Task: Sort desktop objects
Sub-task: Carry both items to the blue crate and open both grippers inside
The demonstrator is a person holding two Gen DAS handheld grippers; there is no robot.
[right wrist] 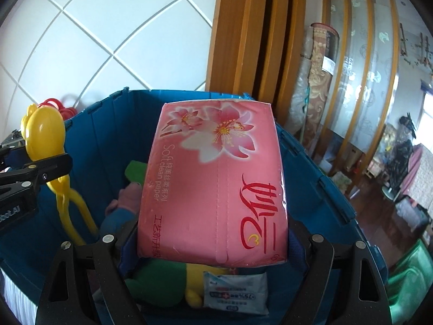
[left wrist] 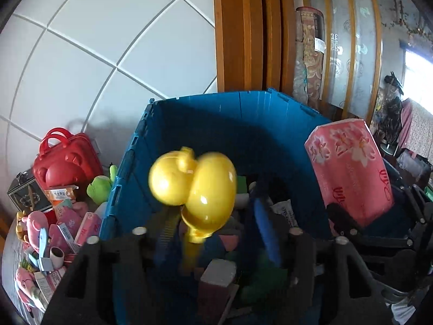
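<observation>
A yellow duck-shaped plastic clamp toy point(left wrist: 194, 189) shows blurred above the blue crate point(left wrist: 205, 98), between the fingers of my left gripper point(left wrist: 216, 231). The jaws stand open, with a gap on both sides of the toy. In the right wrist view the same toy point(right wrist: 44, 135) sits by the left gripper point(right wrist: 35, 173) at the crate's point(right wrist: 108, 124) left wall. My right gripper point(right wrist: 212, 238) is shut on a pink soft tissue pack point(right wrist: 216, 176), held over the crate's middle. That pack point(left wrist: 349, 173) also appears at the right of the left wrist view.
Inside the crate lie a green and yellow plush point(right wrist: 162, 284), a wet-wipes packet point(right wrist: 235, 289) and a white-topped block point(left wrist: 219, 270). Left of the crate is a pile with a red toy case point(left wrist: 67, 159), a green frog plush point(left wrist: 100, 187) and pink packs. A tiled wall and wooden frame stand behind.
</observation>
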